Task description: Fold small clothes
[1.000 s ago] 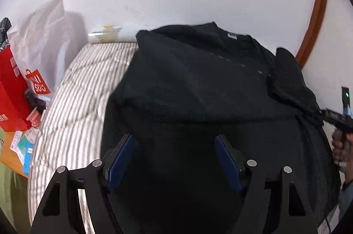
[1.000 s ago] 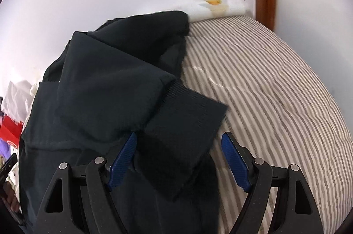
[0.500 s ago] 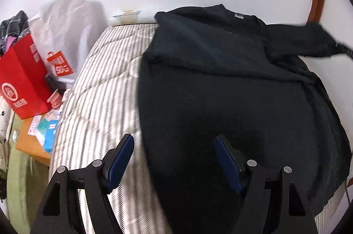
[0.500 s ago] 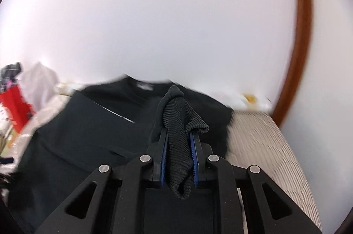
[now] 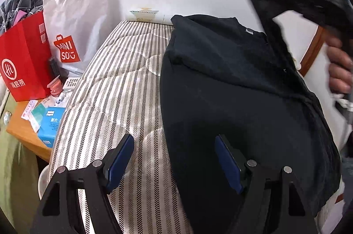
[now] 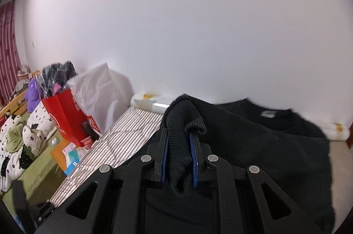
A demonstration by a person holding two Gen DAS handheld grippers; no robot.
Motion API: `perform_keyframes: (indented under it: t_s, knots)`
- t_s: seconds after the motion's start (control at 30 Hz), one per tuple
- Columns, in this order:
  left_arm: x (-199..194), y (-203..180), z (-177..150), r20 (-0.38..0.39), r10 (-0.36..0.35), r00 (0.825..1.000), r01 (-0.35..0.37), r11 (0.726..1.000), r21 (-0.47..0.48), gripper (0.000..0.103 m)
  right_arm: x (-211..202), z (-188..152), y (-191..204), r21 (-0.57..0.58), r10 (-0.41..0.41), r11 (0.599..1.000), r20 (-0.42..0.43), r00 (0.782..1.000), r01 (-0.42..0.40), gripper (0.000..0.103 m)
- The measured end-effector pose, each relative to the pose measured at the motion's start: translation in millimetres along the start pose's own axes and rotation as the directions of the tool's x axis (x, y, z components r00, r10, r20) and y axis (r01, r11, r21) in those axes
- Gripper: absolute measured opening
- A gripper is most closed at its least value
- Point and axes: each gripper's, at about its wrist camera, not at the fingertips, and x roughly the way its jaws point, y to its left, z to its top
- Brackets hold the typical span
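The black long-sleeved sweatshirt (image 5: 231, 84) lies on the striped bed (image 5: 114, 88). The right gripper (image 6: 179, 159) pinches its ribbed cuff (image 6: 178, 130), lifted at 1 o'clock. The left gripper (image 5: 174, 159) hovers wide open, holding nothing.

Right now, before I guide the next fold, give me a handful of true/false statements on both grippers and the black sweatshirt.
1. The right gripper is shut on the ribbed cuff. True.
2. The left gripper grips the hem. False: its jaws are open, holding nothing.
3. The black sweatshirt lies on the striped mattress. True.
4. The sleeve lies flat on the bed. False: the cuff is lifted in the right gripper.
5. A red paper bag stands left of the mattress. True.
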Motion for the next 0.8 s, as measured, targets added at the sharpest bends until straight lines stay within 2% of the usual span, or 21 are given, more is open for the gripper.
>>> perform_keyframes:
  t_s: [0.07, 0.17, 0.2, 0.27, 0.33, 0.43, 0.53, 0.6, 0.67, 0.73, 0.8]
  knots:
    - [-0.4, -2.6, -2.0, 0.011, 0.024, 1.0, -0.025, 1.0, 0.018, 0.074, 33.9, -7.4, -0.7, 0.032, 0.004, 0.999, -0.056, 0.998, -0.002, 0.019]
    - [4.4, -7.5, -3.5, -0.012, 0.033, 0.999, -0.032, 0.999, 0.042, 0.074, 70.5, -22.8, -4.0, 0.072, 0.043, 0.997, -0.153, 0.987, -0.032, 0.029]
    - [5.5, -7.8, -3.7, -0.019, 0.027, 0.999, -0.026, 0.999, 0.044, 0.074, 72.8, -26.4, -6.7, 0.083, 0.067, 0.995, -0.167, 0.984, -0.054, 0.036]
    - [5.3, -6.3, -3.8, -0.021, 0.021, 1.0, -0.02, 0.999, 0.037, 0.074, 63.8, -32.2, -16.1, 0.095, 0.087, 0.993, -0.146, 0.985, -0.074, 0.043]
    - [4.7, -3.9, -3.5, -0.017, 0.01, 1.0, -0.009, 1.0, 0.022, 0.074, 41.5, -38.0, -30.5, 0.068, 0.04, 0.997, -0.1, 0.994, -0.033, 0.061]
    - [2.0, -4.5, -0.6, 0.001, -0.008, 1.0, 0.008, 1.0, 0.003, 0.073, 8.3, -50.8, -64.2, 0.058, -0.029, 0.998, -0.066, 0.997, 0.033, 0.062]
    - [-1.5, -11.9, 11.9, 0.001, -0.033, 0.999, 0.033, 0.999, -0.018, 0.072, -17.9, -67.6, -109.9, 0.064, -0.1, 0.992, -0.105, 0.989, 0.107, 0.062]
    - [-2.1, -22.5, 25.9, 0.006, -0.042, 0.999, 0.043, 0.999, -0.007, 0.072, -29.6, -81.9, -142.4, 0.056, -0.203, 0.976, -0.134, 0.97, 0.212, 0.062]
    - [-2.4, -37.6, 42.5, 0.033, -0.035, 0.999, 0.034, 0.999, 0.027, 0.072, -34.9, -97.5, -176.6, 0.046, -0.298, 0.949, -0.183, 0.937, 0.311, 0.062]
    - [4.4, -52.9, 61.7, 0.054, -0.009, 0.999, 0.006, 0.999, 0.052, 0.072, -34.6, -112.5, -203.4, 0.056, -0.334, 0.933, -0.226, 0.915, 0.355, 0.059]
    - [10.1, -59.8, 73.8, 0.073, 0.0, 0.997, -0.004, 0.999, 0.051, 0.072, -32.1, -125.0, -225.8, 0.097, -0.327, 0.927, -0.263, 0.908, 0.362, 0.053]
